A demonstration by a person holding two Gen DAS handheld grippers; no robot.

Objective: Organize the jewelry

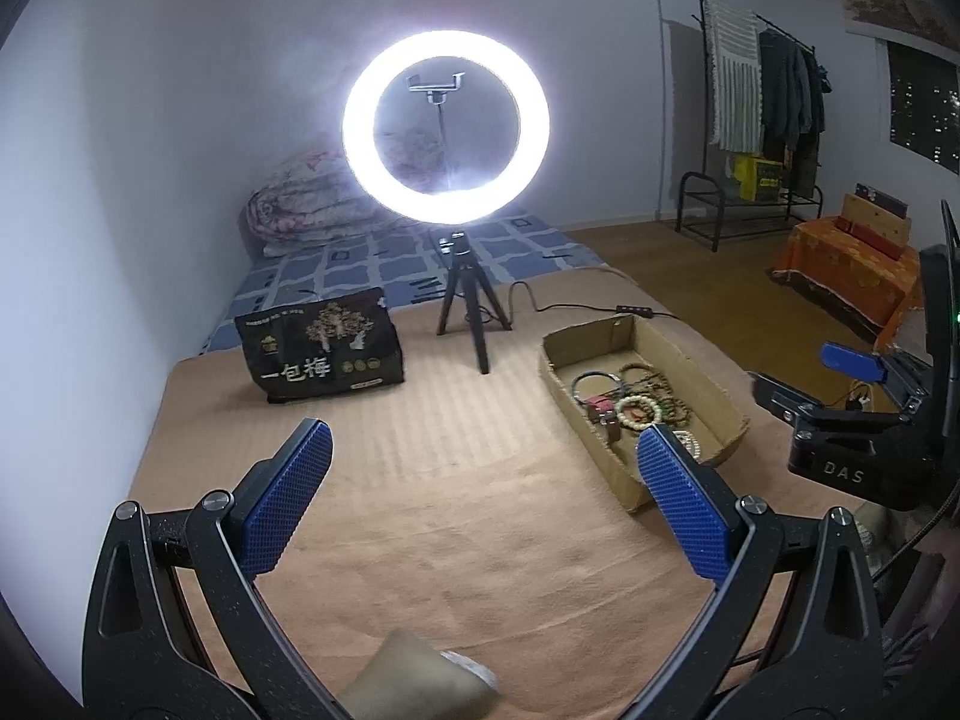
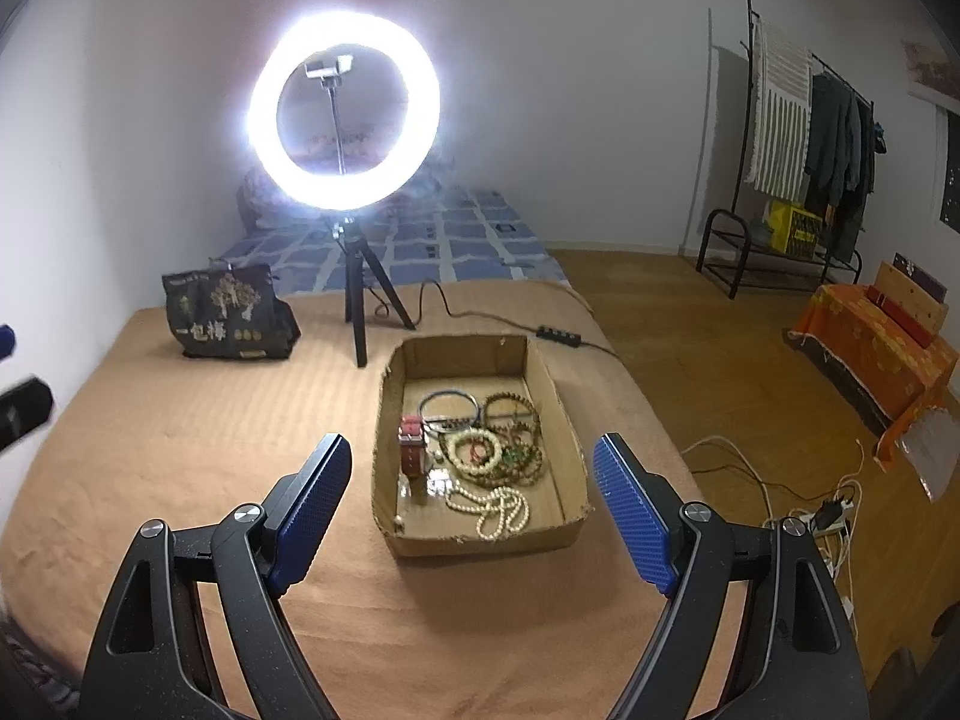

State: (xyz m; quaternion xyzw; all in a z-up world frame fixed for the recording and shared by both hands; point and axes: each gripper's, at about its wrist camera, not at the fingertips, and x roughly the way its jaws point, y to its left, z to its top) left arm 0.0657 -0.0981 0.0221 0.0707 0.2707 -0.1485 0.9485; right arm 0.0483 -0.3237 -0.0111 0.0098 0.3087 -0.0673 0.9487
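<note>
Presently both the left gripper (image 1: 483, 501) and right gripper (image 2: 472, 507) are held wide and empty short of the cardboard tray (image 2: 567, 420), where the jewelry (image 2: 480, 450) lies heaped, apparently tangled, so several strands could be lifted together.

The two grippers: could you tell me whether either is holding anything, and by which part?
Nothing is held: the left gripper and right gripper are both open and empty.

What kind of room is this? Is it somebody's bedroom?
Most likely a bedroom at home. There is a bed with a rolled quilt against the wall, and a clothes rack with jackets hanging. The ring light suggests someone films here too.
</note>
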